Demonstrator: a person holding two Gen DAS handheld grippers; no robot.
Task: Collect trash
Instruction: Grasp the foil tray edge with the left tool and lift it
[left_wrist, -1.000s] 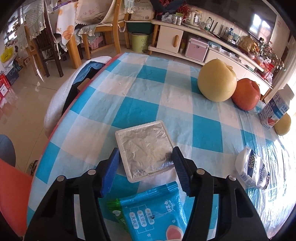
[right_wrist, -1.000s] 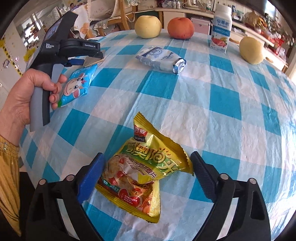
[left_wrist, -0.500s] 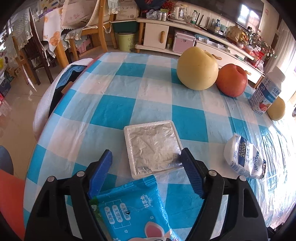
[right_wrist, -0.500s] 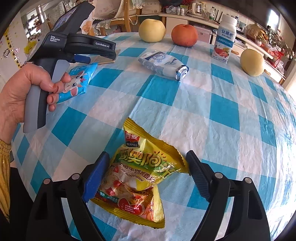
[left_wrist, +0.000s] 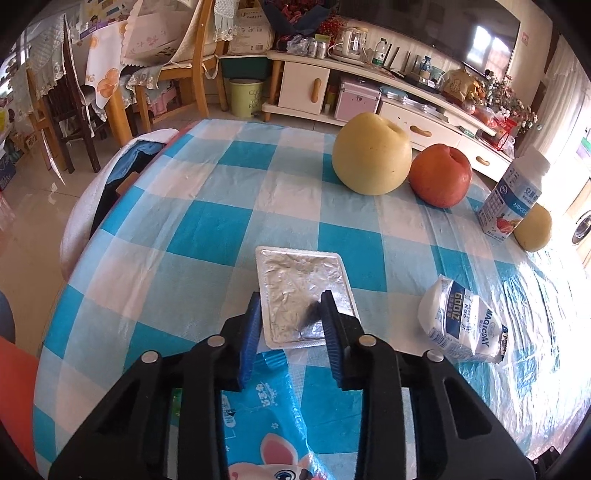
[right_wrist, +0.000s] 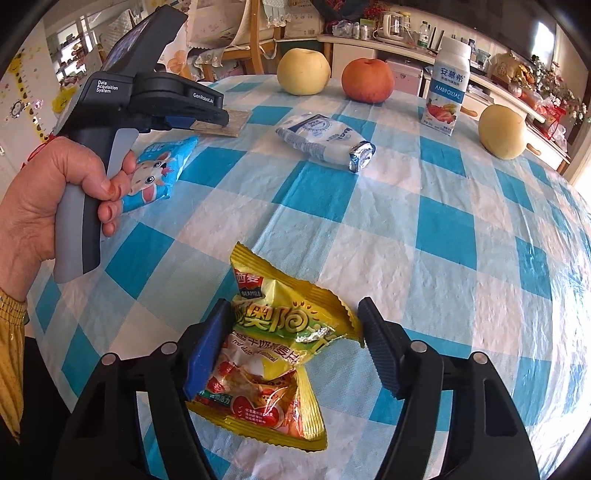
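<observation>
A square foil tray (left_wrist: 295, 280) lies on the checked tablecloth (left_wrist: 207, 229). My left gripper (left_wrist: 291, 325) is closing on the tray's near end, with the left pad against its edge and the right pad on the foil. The right wrist view shows a hand (right_wrist: 48, 206) holding the left gripper (right_wrist: 221, 118) over the tray (right_wrist: 232, 123). My right gripper (right_wrist: 295, 332) is closing too. A crumpled yellow snack bag (right_wrist: 266, 398) lies between its pads, which only reach the bag's edges. A blue rabbit packet (left_wrist: 266, 417) lies under the left gripper.
A white packet (left_wrist: 461, 325) lies right of the tray. A large pear (left_wrist: 371, 155), a red apple (left_wrist: 439, 175), a milk bottle (left_wrist: 511, 199) and a small pear (left_wrist: 532, 229) stand at the far side. A green bin (left_wrist: 245, 98) is on the floor beyond the table.
The left jaws widened, then narrowed onto the foil tray, which now looks turned and narrower. The right jaws came in towards the yellow bag. Neither hand has shifted much.
</observation>
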